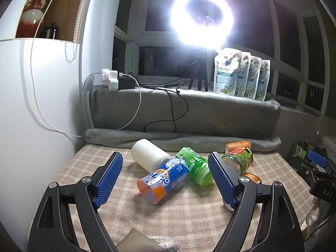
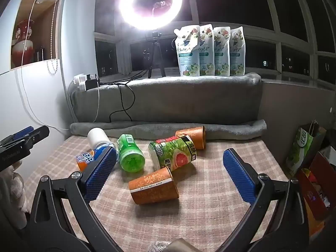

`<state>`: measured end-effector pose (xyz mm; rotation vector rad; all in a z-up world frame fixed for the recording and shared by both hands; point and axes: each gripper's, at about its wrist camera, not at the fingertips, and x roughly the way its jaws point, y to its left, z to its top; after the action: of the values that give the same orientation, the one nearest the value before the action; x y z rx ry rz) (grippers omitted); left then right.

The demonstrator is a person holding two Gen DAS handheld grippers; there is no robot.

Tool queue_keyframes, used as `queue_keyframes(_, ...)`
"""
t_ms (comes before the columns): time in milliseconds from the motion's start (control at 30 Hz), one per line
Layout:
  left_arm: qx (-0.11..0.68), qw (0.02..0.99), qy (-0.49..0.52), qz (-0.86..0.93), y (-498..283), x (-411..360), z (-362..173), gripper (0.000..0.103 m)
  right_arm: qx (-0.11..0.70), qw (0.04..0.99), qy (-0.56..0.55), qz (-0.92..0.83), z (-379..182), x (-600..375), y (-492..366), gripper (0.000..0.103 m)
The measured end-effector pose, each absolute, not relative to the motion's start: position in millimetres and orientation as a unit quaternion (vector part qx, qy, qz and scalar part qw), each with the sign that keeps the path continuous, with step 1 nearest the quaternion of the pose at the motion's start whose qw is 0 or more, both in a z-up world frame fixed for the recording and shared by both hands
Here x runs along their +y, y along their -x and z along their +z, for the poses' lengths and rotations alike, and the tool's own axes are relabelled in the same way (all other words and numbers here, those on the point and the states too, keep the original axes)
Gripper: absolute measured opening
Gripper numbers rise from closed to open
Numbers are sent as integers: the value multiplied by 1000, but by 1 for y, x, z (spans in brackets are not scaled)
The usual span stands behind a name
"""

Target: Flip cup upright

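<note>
Both our grippers, left gripper [image 1: 167, 175] and right gripper [image 2: 170, 175], hover with jaws spread wide and empty. Our right wrist view shows the nearest orange paper cup [image 2: 153, 185] lying whole on its side on the checkered cloth [image 2: 210, 210]; our left view shows only its rim [image 1: 253, 178] behind a blue pad.

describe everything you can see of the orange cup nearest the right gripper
The nearest orange cup looks like paper, orange with a pale swirl pattern and a white printed band near its wider end. It lies on its side on the checked cloth, not upright, wider rimmed end toward the right and slightly down, narrower end toward the left. It sits just in front of the grapefruit-print cup and looks to touch or nearly touch it. It lies between the open fingers of the right gripper, which do not touch it.
</note>
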<state>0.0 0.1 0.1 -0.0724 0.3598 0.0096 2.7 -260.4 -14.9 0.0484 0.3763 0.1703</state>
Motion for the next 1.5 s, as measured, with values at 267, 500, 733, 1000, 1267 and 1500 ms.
queue_keyframes(267,182,982,42,5,-1,6,0,83,183,979,-22,84,-11,-258,-4,103)
queue_keyframes(500,180,983,37,11,2,4,4,83,181,980,-25,83,-5,-258,-9,103)
queue_keyframes(733,183,982,36,16,2,5,6,83,188,978,-26,91,-2,-252,-11,103)
queue_keyframes(1000,181,983,32,18,3,6,8,83,192,976,-26,98,-1,-250,-16,103)
queue_keyframes(1267,182,983,32,20,4,5,9,83,194,975,-23,102,0,-246,-16,103)
queue_keyframes(1500,181,983,31,20,4,5,10,83,198,974,-20,109,1,-240,-20,103)
